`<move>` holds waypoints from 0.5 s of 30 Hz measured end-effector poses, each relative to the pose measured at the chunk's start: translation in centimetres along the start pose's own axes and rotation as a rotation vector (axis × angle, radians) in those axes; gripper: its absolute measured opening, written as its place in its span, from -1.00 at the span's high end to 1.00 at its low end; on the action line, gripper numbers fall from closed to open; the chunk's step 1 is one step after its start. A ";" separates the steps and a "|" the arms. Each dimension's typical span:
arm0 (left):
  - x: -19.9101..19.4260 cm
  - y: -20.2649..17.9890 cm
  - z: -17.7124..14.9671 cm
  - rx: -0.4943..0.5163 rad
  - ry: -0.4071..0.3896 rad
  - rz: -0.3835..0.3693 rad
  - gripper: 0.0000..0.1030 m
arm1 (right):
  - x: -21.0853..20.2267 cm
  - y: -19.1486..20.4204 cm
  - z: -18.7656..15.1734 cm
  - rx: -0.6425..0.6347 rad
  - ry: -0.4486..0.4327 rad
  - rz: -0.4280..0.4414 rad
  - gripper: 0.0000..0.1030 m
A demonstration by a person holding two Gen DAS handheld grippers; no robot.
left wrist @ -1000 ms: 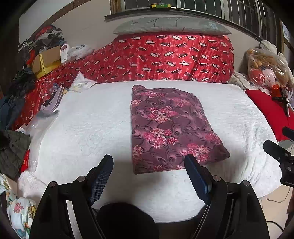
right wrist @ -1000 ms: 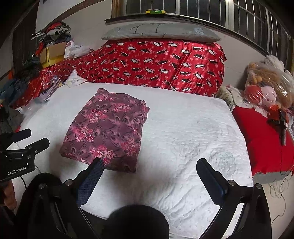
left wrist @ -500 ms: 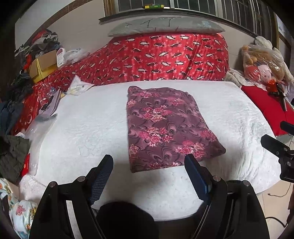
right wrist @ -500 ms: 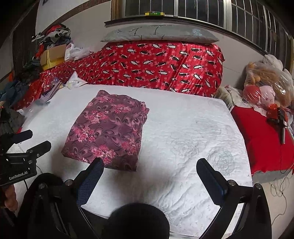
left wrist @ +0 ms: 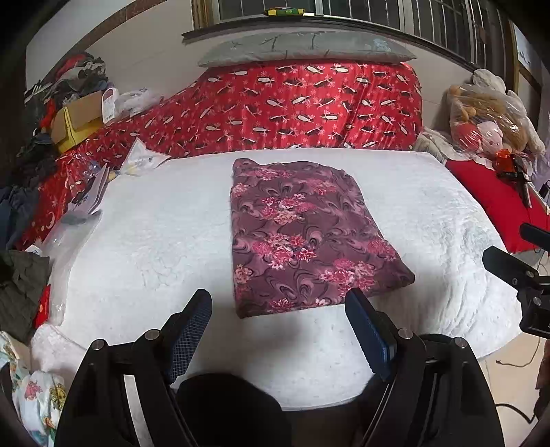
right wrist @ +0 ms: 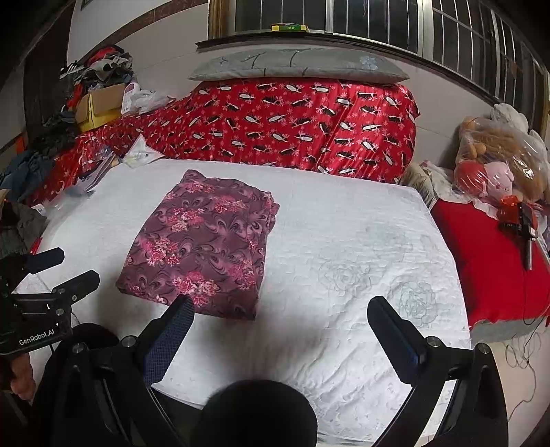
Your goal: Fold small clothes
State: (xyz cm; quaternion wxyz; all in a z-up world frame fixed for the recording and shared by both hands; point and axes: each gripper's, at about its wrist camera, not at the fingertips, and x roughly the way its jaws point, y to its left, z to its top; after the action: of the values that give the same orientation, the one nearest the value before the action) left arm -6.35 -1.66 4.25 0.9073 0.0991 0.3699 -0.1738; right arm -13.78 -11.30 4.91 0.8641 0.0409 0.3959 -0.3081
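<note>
- At the far left, a heap of dark clothes (left wrist: 65,79) sits piled behind a yellow cardboard box (left wrist: 74,129), both on the red patterned cover near the wall.
- Loose papers (left wrist: 91,196) and a clear plastic bag (left wrist: 62,240) lie along the left edge of the bed.
- The left claw (left wrist: 276,307) hangs over the near edge of the white quilted mattress (left wrist: 154,240), its blue-padded fingers (left wrist: 189,330) spread wide with nothing between them.
- The folded garment (left wrist: 302,237), maroon with pink flowers, lies flat as a neat rectangle on the middle of the mattress, just beyond the left claw and touching neither claw. From the right wrist view it sits left of centre (right wrist: 206,244), with its stacked layers showing along the right side.
- Behind it, a red quilt with a black and white print (left wrist: 309,106) is bunched high against the wall, and a grey pillow (left wrist: 306,48) rests on top of it below the barred window (right wrist: 378,17).
- The right claw (right wrist: 280,318) also stands wide and empty, over bare mattress to the right of the garment; its left fingertip is near the garment's near corner.
- On the right, a red cushion (right wrist: 488,261) lies beside the bed, with bagged plush toys (right wrist: 498,165) behind it.
</note>
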 end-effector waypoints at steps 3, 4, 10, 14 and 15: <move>0.0 0.0 -0.1 -0.004 0.000 -0.006 -0.55 | -0.1 0.0 -0.1 0.002 0.002 0.001 -0.97; 0.0 0.0 -0.2 -0.004 -0.001 -0.007 -0.55 | -0.2 0.0 -0.1 0.002 0.001 -0.002 -0.97; -0.4 -0.2 -0.6 -0.015 -0.006 -0.027 -0.55 | -0.7 0.3 -0.3 -0.014 -0.008 -0.012 -0.97; -0.7 -0.6 -0.8 -0.016 -0.004 -0.036 -0.55 | -0.6 0.4 -0.3 -0.012 -0.008 -0.011 -0.97; -0.8 -0.6 -0.9 -0.013 -0.004 -0.038 -0.55 | -0.7 0.4 -0.3 -0.011 -0.009 -0.010 -0.97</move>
State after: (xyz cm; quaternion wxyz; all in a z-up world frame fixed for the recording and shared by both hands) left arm -7.64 -1.77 4.15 0.9053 0.0856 0.3709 -0.1886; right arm -14.15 -10.56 5.13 0.8645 0.0329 0.3940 -0.3104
